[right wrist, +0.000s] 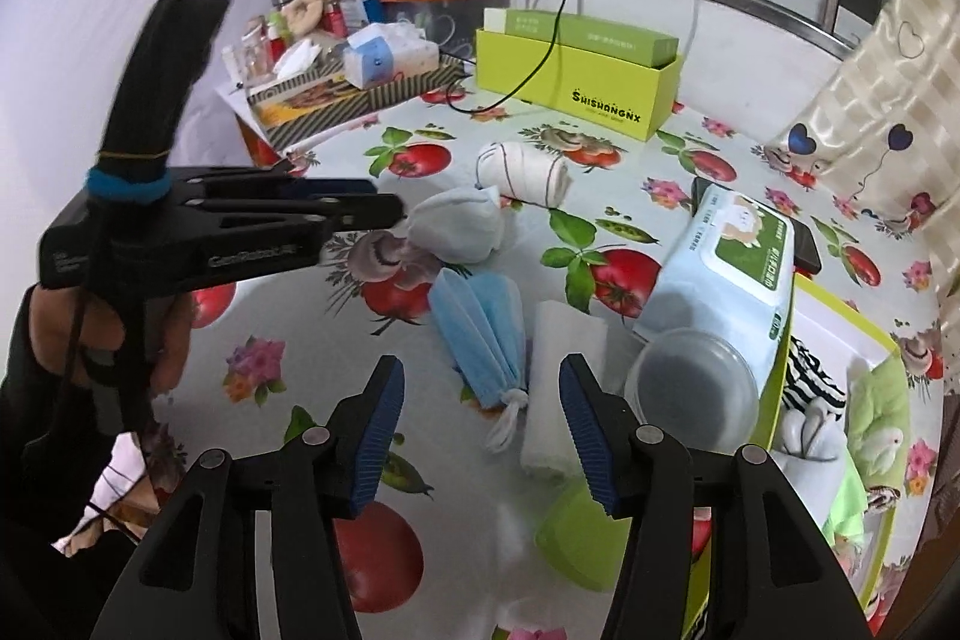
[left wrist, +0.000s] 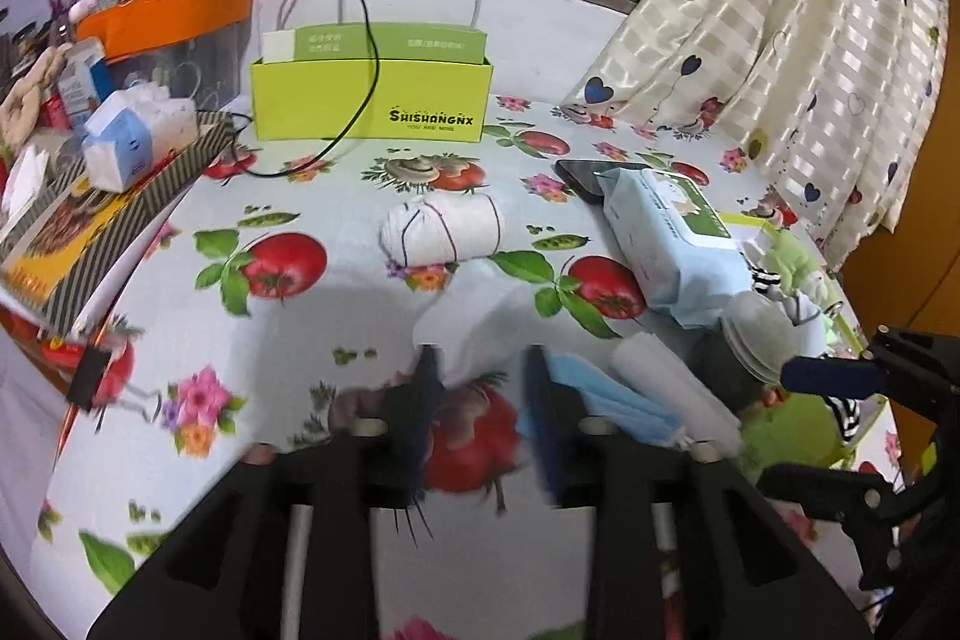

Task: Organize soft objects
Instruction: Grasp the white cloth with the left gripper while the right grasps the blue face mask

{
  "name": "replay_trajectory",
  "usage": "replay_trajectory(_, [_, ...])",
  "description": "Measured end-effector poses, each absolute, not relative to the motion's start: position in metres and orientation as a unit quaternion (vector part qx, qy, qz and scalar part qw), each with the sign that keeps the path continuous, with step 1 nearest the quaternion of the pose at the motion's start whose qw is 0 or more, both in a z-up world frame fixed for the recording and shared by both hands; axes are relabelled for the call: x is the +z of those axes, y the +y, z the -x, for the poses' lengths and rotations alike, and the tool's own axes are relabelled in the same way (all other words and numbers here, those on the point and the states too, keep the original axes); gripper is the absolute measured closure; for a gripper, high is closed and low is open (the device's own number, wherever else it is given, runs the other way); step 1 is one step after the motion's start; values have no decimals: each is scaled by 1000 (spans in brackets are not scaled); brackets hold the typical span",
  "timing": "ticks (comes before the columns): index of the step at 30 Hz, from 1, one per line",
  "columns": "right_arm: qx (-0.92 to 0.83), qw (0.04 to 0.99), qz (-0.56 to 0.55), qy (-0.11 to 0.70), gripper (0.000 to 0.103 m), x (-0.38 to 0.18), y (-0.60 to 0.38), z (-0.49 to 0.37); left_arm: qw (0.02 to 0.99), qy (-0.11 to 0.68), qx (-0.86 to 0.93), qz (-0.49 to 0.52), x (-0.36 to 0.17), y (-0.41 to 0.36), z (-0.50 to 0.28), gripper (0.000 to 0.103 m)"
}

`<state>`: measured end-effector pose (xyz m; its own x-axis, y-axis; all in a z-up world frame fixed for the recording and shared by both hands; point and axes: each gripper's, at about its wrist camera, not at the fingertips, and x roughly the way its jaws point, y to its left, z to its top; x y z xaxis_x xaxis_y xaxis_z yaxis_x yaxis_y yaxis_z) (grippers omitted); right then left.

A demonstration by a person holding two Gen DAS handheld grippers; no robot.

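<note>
Sorting soft items: our right hand-held gripper (right wrist: pixel 480 430) hovers w/ jaws apart over the folded blue mask (right wrist: pixel 480 334); left hand-held gripper (left wrist: pixel 486 400) also apart, empty. Next: drop, pinch mask, carry to green box (right wrist: pixel 840 334) at 3 o'clock.

White sock roll (right wrist: pixel 523 173) bound with dark bands, lying on its side mid-table. Pale blue sock ball (right wrist: pixel 454 227) just in front of it. Folded blue face masks (right wrist: pixel 480 334), tied at one end, fanned flat. White rolled cloth (right wrist: pixel 557 388) lies alongside the masks. Striped sock (right wrist: pixel 811 381) and green plush (right wrist: pixel 877 415) sit in the yellow-green tray (right wrist: pixel 840 307).
</note>
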<state>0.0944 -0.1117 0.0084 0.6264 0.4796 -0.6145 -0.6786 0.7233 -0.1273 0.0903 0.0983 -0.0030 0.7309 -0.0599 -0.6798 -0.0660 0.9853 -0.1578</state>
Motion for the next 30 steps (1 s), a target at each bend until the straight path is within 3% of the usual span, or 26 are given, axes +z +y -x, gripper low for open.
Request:
replay_trajectory(1, [327,884,176,283,49,8,-112,-95,926,368,-5,87,-4,100,-96,53])
replay_trajectory(20, [312,882,183,302,49,5,-102,-115,908,413,-25,63,-49,101,-154,53])
replay_trajectory(25, [313,878,194,304,49,5,-92,-118,909,409,-23,82,-46,108,-146,68])
replay_trajectory(30, [310,870,214,318,49,-1,-79,-126,915,387,-22,110,-34,116,-121,68])
